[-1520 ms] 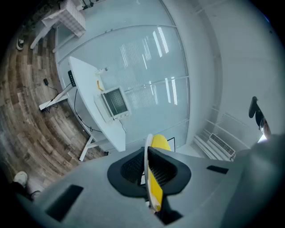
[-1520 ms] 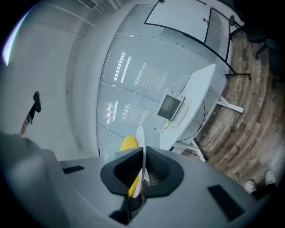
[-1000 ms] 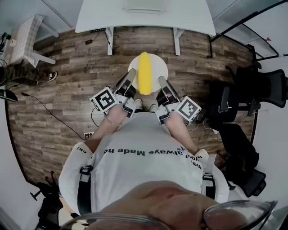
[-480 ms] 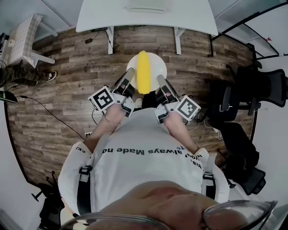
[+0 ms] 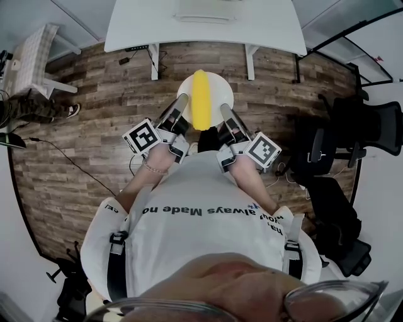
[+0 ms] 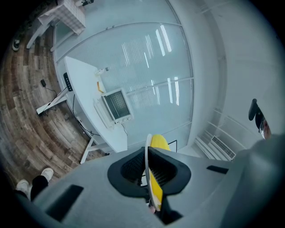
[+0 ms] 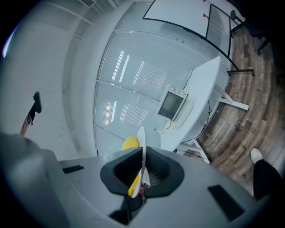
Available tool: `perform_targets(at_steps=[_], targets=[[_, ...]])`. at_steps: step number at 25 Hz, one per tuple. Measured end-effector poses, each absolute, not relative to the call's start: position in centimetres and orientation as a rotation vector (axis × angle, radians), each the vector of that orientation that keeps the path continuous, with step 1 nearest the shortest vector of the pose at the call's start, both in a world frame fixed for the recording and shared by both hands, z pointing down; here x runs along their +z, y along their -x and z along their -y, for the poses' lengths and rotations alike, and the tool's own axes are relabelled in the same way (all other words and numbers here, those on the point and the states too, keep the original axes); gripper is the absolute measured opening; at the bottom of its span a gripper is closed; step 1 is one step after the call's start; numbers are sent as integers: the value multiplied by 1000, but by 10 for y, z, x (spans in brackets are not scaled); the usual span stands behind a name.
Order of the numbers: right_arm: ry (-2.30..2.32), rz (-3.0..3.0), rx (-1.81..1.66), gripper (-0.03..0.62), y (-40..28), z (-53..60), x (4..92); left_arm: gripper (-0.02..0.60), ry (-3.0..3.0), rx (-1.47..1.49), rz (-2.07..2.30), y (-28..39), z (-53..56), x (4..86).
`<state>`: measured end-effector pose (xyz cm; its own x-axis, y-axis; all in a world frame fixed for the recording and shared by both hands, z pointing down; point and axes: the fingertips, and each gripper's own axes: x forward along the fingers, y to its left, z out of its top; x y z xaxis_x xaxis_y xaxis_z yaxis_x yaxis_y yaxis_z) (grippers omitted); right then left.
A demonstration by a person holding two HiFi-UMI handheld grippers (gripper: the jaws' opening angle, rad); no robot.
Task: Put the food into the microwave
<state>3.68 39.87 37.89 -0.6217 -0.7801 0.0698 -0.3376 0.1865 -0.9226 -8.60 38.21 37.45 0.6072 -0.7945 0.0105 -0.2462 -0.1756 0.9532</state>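
Observation:
A yellow corn cob (image 5: pixel 201 100) lies on a round white plate (image 5: pixel 217 85) held over the wooden floor in front of me. My left gripper (image 5: pixel 181 102) is shut on the plate's left rim and my right gripper (image 5: pixel 225 112) on its right rim. In the left gripper view the plate (image 6: pixel 146 158) stands edge-on between the pads of the left gripper (image 6: pixel 147 173), with the corn (image 6: pixel 159 143) behind. The right gripper view shows the plate (image 7: pixel 141 144) pinched the same way by the right gripper (image 7: pixel 142 171). The microwave (image 5: pixel 203 9) sits on the white table (image 5: pixel 264 28) ahead.
Black office chairs (image 5: pixel 371 122) stand at the right. A small table with a checked cloth (image 5: pixel 31 53) and a person's legs (image 5: pixel 34 108) are at the far left. Cables run across the floor (image 5: pixel 75 160) and under the table.
Both grippers and the plate with the corn have moved a little forward, toward the white table. Their hold on the plate is unchanged.

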Motion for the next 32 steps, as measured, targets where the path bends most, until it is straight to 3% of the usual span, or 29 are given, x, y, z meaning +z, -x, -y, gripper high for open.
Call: perform_targets(at_steps=[4, 10, 32], targets=[[1052, -2045, -1426, 23, -39, -386, 382, 18, -1762, -589, 876, 86, -368, 377], [1064, -2024, -1477, 23, -58, -275, 386, 18, -1724, -566, 889, 67, -257, 380], [1029, -2056, -1492, 23, -140, -104, 386, 18, -1665, -640, 897, -18, -92, 378]])
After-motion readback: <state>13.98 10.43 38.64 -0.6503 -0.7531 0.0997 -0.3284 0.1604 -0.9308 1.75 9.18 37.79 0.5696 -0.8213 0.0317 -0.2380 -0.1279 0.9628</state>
